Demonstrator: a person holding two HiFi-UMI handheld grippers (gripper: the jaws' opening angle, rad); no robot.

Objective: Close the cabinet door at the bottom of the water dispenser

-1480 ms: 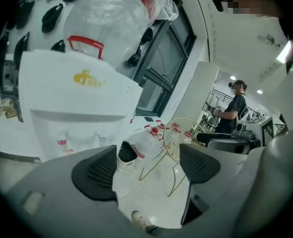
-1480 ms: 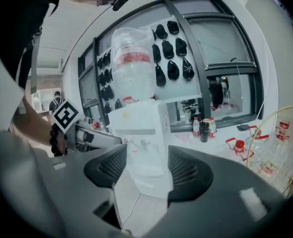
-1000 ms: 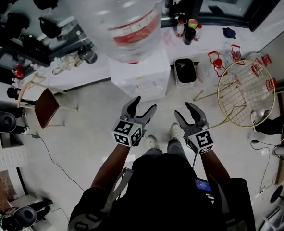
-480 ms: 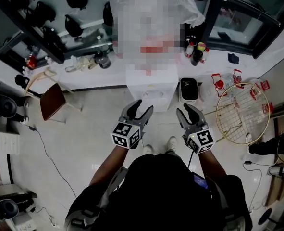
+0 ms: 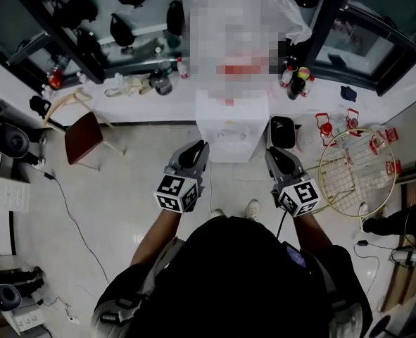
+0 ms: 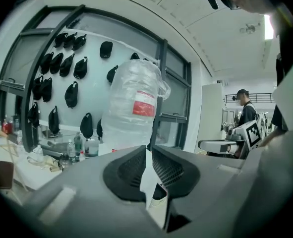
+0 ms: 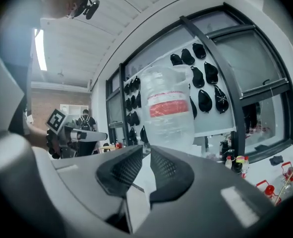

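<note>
Bottle (image 6: 131,125) of clear rounded plastic (red label (image 6: 144,103)), boxy white dispenser (image 5: 230,129)

From above, the water dispenser (image 5: 232,129) shows only its top and squashed front; its bottom cabinet door can't be made out, and its bottle (image 5: 288,16) is blurred. In their own views the left tongs (image 6: 147,152) and right tongs (image 7: 146,155) each block everything below the bottle.

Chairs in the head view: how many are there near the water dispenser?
1. The chair, brown-seated, stands left of the water dispenser, beside the white ledge. Others may be hidden outside the frame.
</note>
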